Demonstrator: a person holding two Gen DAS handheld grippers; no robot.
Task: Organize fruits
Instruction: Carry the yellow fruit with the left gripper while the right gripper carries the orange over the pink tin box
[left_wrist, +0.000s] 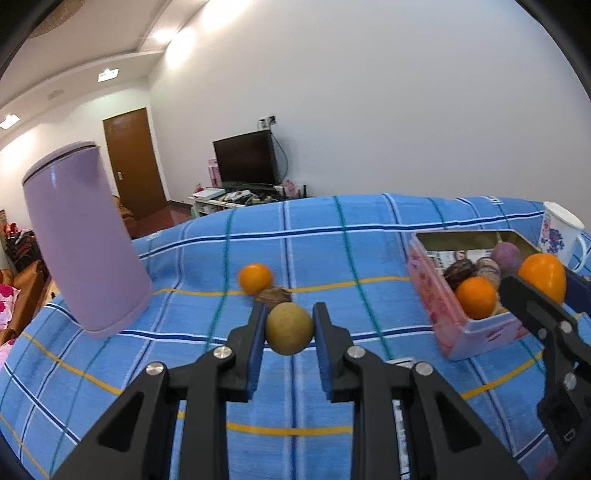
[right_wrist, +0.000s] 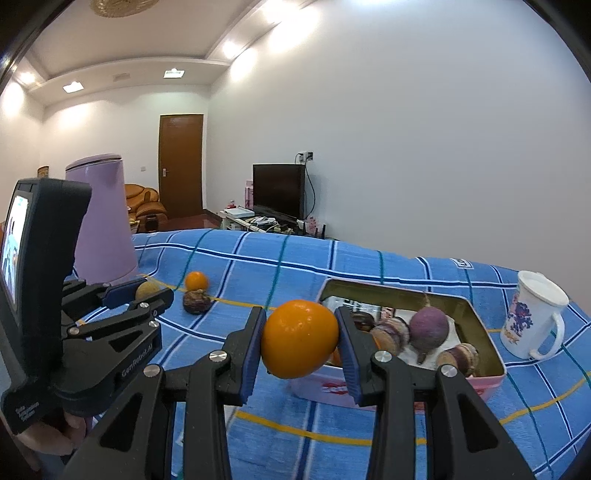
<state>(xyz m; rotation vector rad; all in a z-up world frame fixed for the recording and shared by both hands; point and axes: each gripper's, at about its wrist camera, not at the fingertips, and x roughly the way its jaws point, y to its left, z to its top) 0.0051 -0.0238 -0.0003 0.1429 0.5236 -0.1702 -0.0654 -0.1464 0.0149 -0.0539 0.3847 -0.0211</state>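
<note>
The left gripper (left_wrist: 289, 325) clamps a small round yellow-green fruit (left_wrist: 289, 333) between its blue pads, above the blue plaid cloth (left_wrist: 221, 369). The right gripper (right_wrist: 300, 341) squeezes a smooth glossy orange (right_wrist: 298, 339), held just in front of the near wall of the pink rectangular tin (right_wrist: 491, 378). Two fruits remain loose on the cloth — one small orange (left_wrist: 255, 277) and one dark wrinkled fruit (left_wrist: 274, 295) touching it. The tin holds several purple-brown fruits and one orange (left_wrist: 475, 297). A lilac cylinder canister (left_wrist: 81, 236) stands left; a white floral mug (right_wrist: 532, 319) stands beside the tin.
</note>
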